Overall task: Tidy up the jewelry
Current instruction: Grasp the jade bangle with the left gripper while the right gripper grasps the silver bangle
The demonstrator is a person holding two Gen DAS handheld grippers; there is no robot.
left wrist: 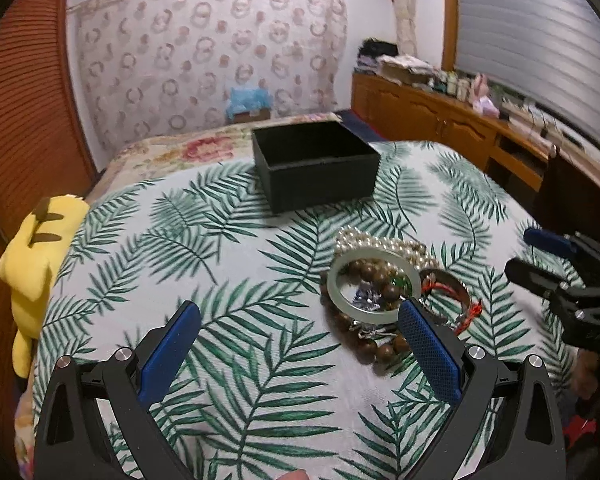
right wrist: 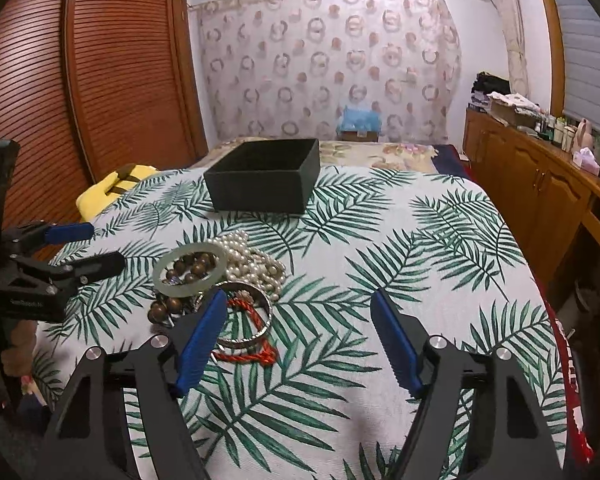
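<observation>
A pile of jewelry lies on the leaf-print cloth: a pale green jade bangle (left wrist: 374, 280) (right wrist: 191, 267), brown wooden beads (left wrist: 374, 346) (right wrist: 166, 306), a pearl string (left wrist: 396, 246) (right wrist: 252, 262), a silver bangle (right wrist: 246, 338) and a red cord (left wrist: 474, 312) (right wrist: 256, 356). An open black box (left wrist: 316, 164) (right wrist: 264, 176) stands behind the pile. My left gripper (left wrist: 300, 316) is open, its right finger at the pile's near edge. My right gripper (right wrist: 300, 304) is open, its left finger over the silver bangle. Both hold nothing.
A yellow plush toy (left wrist: 32, 248) (right wrist: 112, 188) lies at the bed's left edge. A wooden sideboard (right wrist: 540, 184) with clutter runs along the right. A slatted wooden wardrobe (right wrist: 100, 80) stands on the left. A floral quilt (left wrist: 188, 148) lies behind the box.
</observation>
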